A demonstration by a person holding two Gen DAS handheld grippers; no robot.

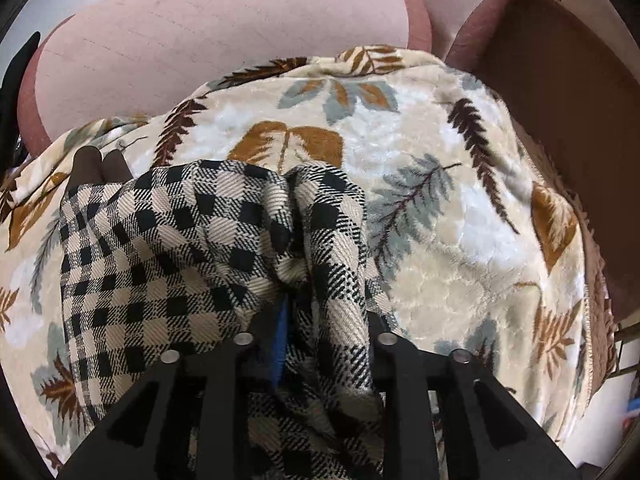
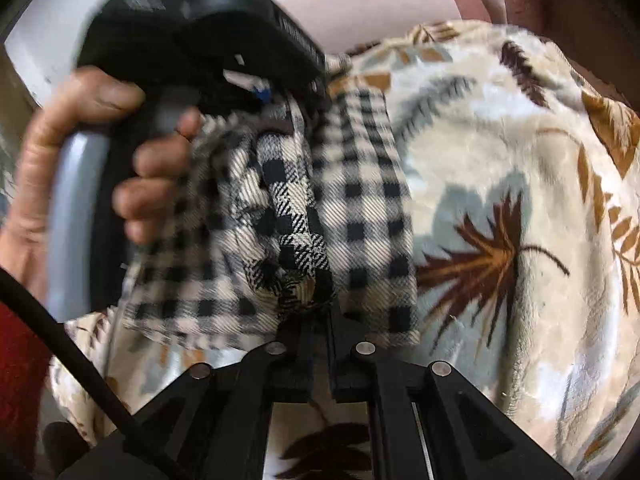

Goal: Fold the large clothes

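A black-and-beige checked garment (image 1: 168, 256) hangs bunched over a leaf-patterned blanket (image 1: 460, 220). My left gripper (image 1: 304, 320) is shut on a fold of the checked cloth, which drapes over both fingers and hides their tips. In the right wrist view the same checked garment (image 2: 360, 200) hangs between the two tools. My right gripper (image 2: 320, 304) is shut on a bunched edge of it. The left gripper's body (image 2: 224, 40), held by a hand (image 2: 100, 140), is just behind the cloth at the upper left.
The blanket (image 2: 520, 200) covers a seat. A pink cushion (image 1: 220, 28) lies behind it. A brown cardboard box (image 1: 560, 100) stands at the right. A black cable (image 2: 60, 340) crosses the lower left of the right wrist view.
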